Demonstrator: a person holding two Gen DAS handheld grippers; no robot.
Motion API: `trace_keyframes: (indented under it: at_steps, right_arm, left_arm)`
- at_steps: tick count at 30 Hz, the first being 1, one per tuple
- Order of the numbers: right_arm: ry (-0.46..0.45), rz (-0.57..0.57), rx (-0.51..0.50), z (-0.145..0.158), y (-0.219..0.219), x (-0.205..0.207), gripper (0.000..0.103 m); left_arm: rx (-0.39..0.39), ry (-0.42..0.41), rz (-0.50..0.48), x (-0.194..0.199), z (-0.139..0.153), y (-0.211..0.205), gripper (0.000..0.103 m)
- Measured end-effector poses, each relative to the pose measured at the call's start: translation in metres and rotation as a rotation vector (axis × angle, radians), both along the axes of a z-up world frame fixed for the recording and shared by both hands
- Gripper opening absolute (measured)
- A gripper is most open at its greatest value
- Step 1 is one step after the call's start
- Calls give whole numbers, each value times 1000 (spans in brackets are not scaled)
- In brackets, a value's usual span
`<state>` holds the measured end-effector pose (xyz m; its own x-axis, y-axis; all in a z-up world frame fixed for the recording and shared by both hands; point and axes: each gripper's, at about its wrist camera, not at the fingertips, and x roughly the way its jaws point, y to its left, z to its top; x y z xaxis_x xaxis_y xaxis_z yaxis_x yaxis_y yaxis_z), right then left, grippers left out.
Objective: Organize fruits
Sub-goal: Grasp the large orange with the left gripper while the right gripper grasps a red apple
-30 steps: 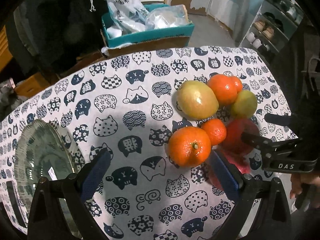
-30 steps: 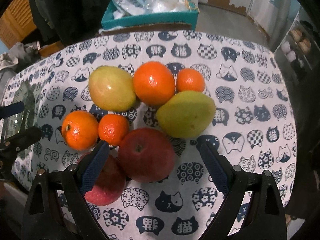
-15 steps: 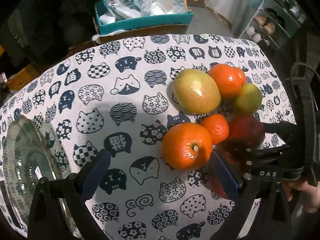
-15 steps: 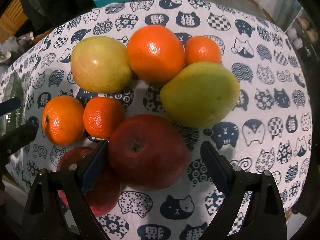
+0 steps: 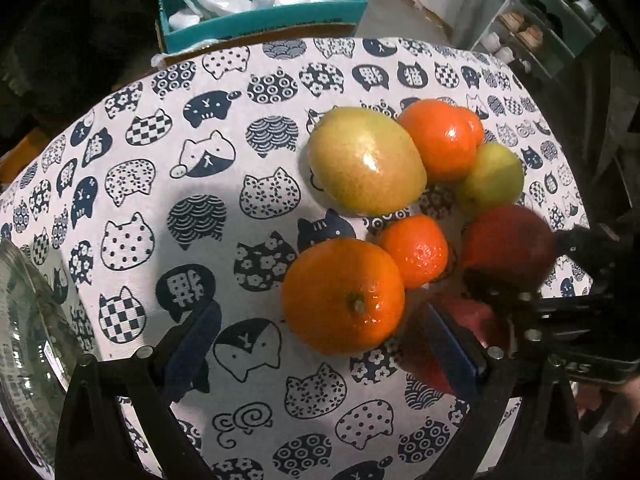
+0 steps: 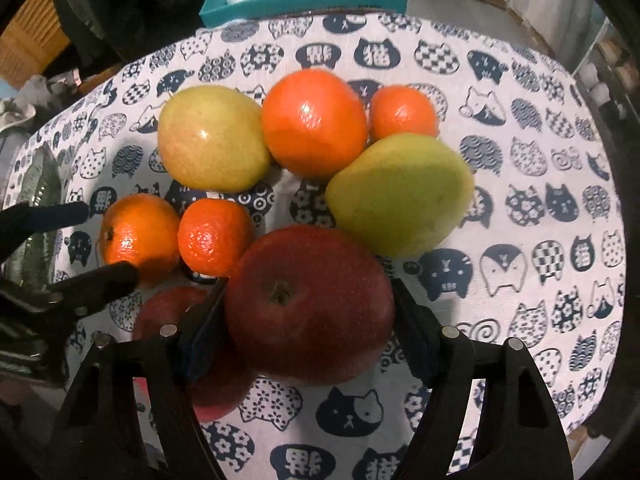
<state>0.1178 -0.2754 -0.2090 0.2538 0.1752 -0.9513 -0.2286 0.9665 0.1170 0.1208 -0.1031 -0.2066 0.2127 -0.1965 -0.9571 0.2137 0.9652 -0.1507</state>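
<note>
Fruit is heaped on the cat-print cloth [image 5: 200, 168]. My right gripper [image 6: 308, 300] straddles the front red apple [image 6: 308, 320]. Its jaws are closing and both blue pads [image 6: 204, 320] touch the apple's sides. A second red apple [image 6: 168, 312] lies partly hidden behind the left finger. My left gripper [image 5: 320, 316] stands open over the big orange [image 5: 344, 296], which sits just past its fingertips, untouched. Around them lie a small mandarin [image 5: 414, 250], a yellow mango [image 5: 366, 160], a green mango [image 6: 400, 192], another orange [image 6: 314, 124] and a second small mandarin [image 6: 402, 110].
A glass plate [image 5: 24, 320] sits at the cloth's left edge, beside my left gripper. Behind the table stands a teal box [image 5: 260, 20] holding plastic bags. A shelf unit [image 5: 532, 28] is at the far right. Bare cloth stretches left of the fruit.
Both grippers have sunk toward the fruit. The right one's jaws have narrowed from wide open until the pads meet the red apple. The left one now hangs closer over the big orange.
</note>
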Motion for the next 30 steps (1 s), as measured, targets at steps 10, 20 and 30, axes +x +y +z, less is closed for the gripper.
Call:
trace_keyframes:
  at_steps: [10, 20, 30]
  right_arm:
    - [-27, -58, 33, 18, -31, -2, 76]
    - [-42, -60, 49, 23, -26, 0, 76]
    - [-142, -46, 54, 49, -20, -6, 76]
  left_arm:
    - [-39, 41, -13, 4, -18, -3, 85]
    - [-59, 3, -88, 2, -19, -12, 67]
    - [-14, -95, -102, -13, 6, -12, 66]
